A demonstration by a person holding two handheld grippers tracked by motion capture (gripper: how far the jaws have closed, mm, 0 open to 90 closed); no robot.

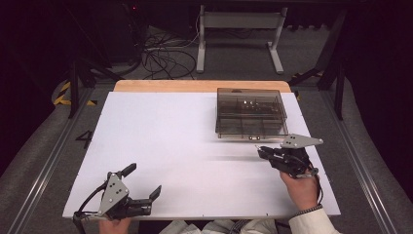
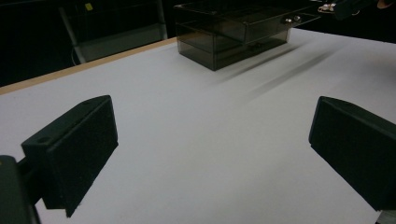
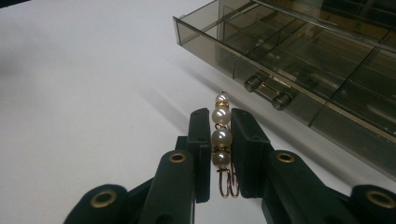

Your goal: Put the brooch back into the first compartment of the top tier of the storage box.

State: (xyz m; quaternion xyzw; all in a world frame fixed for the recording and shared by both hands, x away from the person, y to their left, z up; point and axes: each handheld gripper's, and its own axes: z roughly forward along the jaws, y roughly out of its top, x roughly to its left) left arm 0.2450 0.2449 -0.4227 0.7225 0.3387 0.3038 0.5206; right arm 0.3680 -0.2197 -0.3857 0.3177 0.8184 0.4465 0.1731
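My right gripper [image 3: 220,122] is shut on a short string of pearls on gold wire [image 3: 221,137], which stands upright between its pads. It hovers just in front of a smoky clear drawer box [image 3: 303,51], close to the two round knobs [image 3: 281,100] of a drawer with several compartments. In the high view this gripper [image 1: 261,151] is at the right, just below the box [image 1: 249,113]. My left gripper [image 1: 142,180] rests near the table's front left edge. Its jaws stand wide apart over bare white table [image 2: 212,149] with nothing between them.
The white table top [image 1: 170,141] has a wooden strip [image 1: 195,86] along its far edge. The box [image 2: 233,32] stands at the back right, with its upper drawer slid out a little. Beyond the table are a white stand [image 1: 238,29] and floor cables [image 1: 165,58].
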